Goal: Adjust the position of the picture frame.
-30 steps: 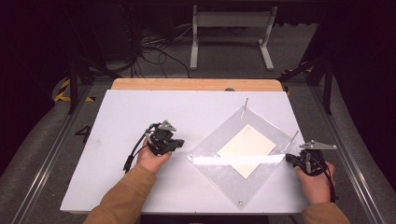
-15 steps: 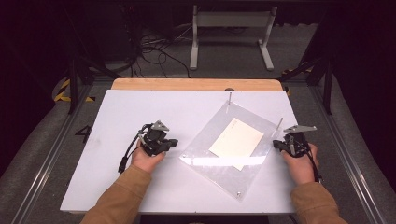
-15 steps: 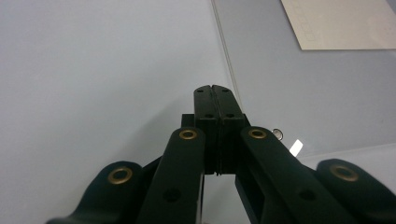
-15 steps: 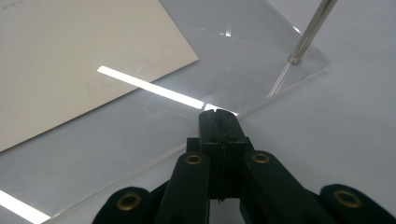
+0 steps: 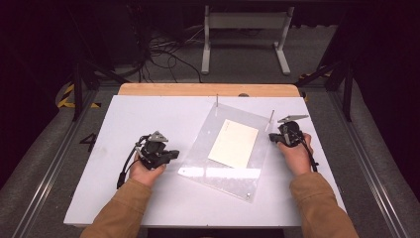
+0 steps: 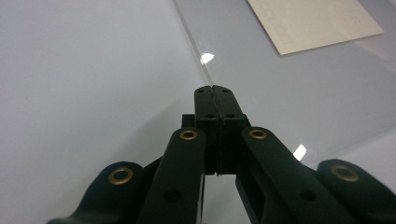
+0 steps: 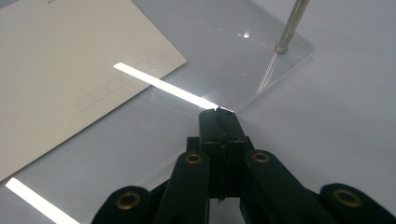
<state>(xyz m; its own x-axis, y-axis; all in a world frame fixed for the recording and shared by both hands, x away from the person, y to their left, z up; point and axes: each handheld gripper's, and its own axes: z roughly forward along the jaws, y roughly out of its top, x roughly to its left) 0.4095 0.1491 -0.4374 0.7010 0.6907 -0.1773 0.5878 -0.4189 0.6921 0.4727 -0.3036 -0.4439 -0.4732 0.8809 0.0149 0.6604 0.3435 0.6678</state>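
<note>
As I read the high view from its left edge, my entries run thus.

Item one: white tabletop (image 5: 148,119), mid-frame, with a wooden strip (image 5: 208,89) along its far edge.

Item two: left gripper (image 5: 174,154), left of centre, jaws clenched together with nothing between them. In the left gripper view the closed tips (image 6: 215,89) sit right at the near edge of the sheet; whether they touch it I cannot tell.

Item three: clear acrylic sheet (image 5: 213,171), centre of the frame, lying flat on the tabletop at a slant. A cream card (image 5: 234,143) shows at its middle, over or under I cannot tell. Two thin metal pins (image 5: 217,104) stand upright at its far corners.

Item four: right gripper (image 5: 270,138), right of centre, jaws likewise closed on nothing, tips (image 7: 218,112) at the sheet's right edge below a pin (image 7: 290,25).

Handling note, my judgement: the sheet looks stiff, light, glossy and slippery, prone to scratches, and lies too flush for a pinch from above. I would push or lift at opposite edges, clear of the pins, and keep it level so the card stays put.
</note>
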